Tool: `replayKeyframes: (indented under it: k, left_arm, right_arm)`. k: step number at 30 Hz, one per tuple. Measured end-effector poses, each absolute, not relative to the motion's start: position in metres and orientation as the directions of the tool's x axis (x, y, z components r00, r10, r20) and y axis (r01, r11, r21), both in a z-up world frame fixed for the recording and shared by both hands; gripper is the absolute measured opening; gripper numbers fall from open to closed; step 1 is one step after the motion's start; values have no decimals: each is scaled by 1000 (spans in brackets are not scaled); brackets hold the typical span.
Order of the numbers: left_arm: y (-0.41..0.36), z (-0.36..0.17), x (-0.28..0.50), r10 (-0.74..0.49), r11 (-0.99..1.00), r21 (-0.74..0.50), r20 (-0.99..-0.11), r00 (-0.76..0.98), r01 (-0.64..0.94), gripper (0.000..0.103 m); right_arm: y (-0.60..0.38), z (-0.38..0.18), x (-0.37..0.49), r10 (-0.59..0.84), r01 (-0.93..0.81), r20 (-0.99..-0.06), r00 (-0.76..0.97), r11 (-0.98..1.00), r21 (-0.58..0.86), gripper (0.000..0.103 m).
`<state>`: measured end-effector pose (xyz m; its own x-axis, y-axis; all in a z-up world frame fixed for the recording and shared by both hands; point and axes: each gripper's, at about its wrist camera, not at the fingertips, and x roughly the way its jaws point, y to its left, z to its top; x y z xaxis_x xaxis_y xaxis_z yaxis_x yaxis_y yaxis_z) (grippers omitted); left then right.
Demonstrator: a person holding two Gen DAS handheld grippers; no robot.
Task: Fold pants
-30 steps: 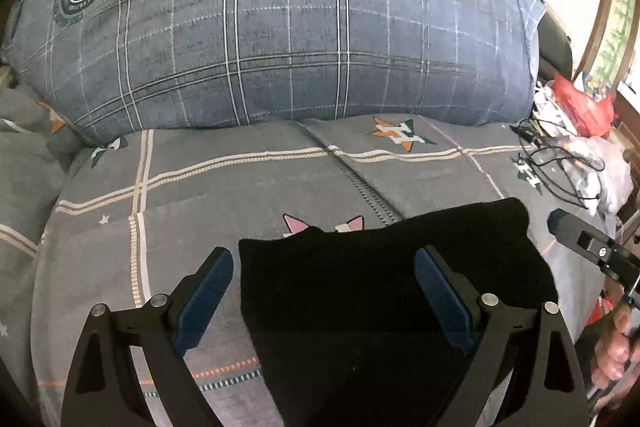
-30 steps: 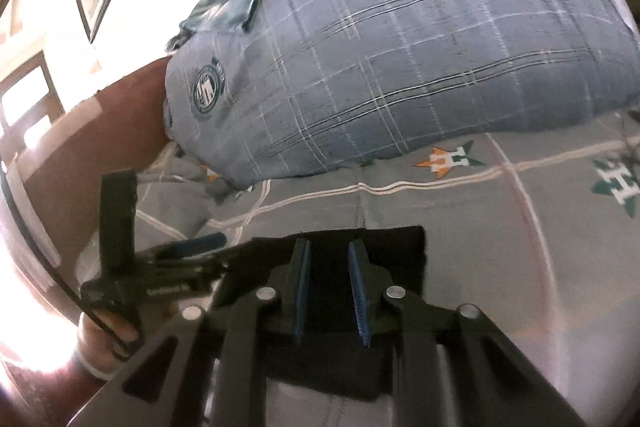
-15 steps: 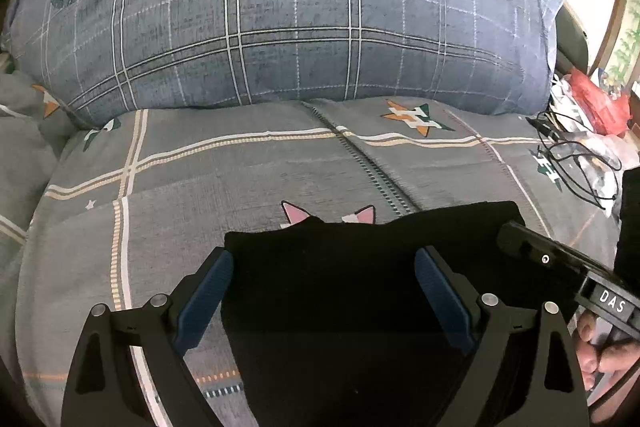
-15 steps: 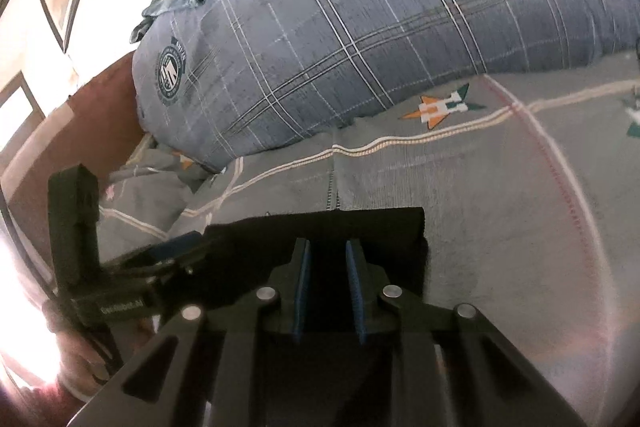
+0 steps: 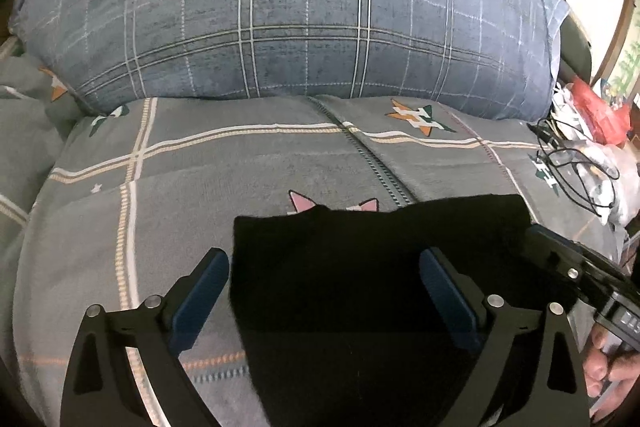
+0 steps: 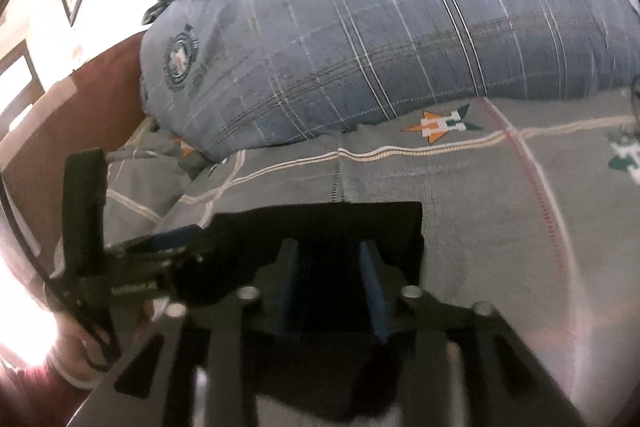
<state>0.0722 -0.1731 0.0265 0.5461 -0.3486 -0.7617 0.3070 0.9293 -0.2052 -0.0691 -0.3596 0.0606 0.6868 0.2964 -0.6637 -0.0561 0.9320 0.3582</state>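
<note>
Black folded pants point(image 5: 340, 307) lie flat on a grey patterned bedspread point(image 5: 240, 179). My left gripper point(image 5: 324, 259) hovers over their near part, open wide; its left pad sits just outside the pants' left edge and its right pad is above the cloth. In the right wrist view the same pants point(image 6: 360, 223) fill the space under my right gripper point(image 6: 328, 247). Its jaws are opening, with dark cloth between the blue pads but not pinched. The right gripper point(image 5: 560, 267) also shows over the pants' right edge in the left wrist view.
A big blue checked pillow point(image 5: 300, 7) lies across the far side of the bed. Black cables point(image 5: 572, 155) and a red bag point(image 5: 600, 107) sit at the right edge. A hand point(image 5: 608, 379) grips the right tool's handle. The left gripper's blue pad point(image 6: 172, 239) reaches in from the left.
The right gripper's jaws have spread apart after being nearly closed on the cloth. It has dropped slightly, reaching further over the pants' right edge. The left gripper has hardly moved.
</note>
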Motion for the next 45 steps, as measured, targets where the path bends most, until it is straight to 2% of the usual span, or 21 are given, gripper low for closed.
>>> replayKeyframes:
  k: [6,13,24,45]
  left_arm:
    - [-159,38,38,-381,917,-227,-741,553,328,97]
    - [-161,28,13,-379,911,-206,-760,528,358,97]
    - [-163,12,13,-360,922,-214,-781,510,324,101]
    - [-130,37,16,-364,927,-239,-757,542,289,100]
  right_arm:
    - [-352,76,-100,269,-77,-671,691,950,302,37]
    - [-346,65,-117,236,-60,-700,673,962,267,37]
    - [-350,44,-119,174,-10,-738,652,975,220,35]
    - [-333,76,-104,68,-5,-755,652,996,86,39]
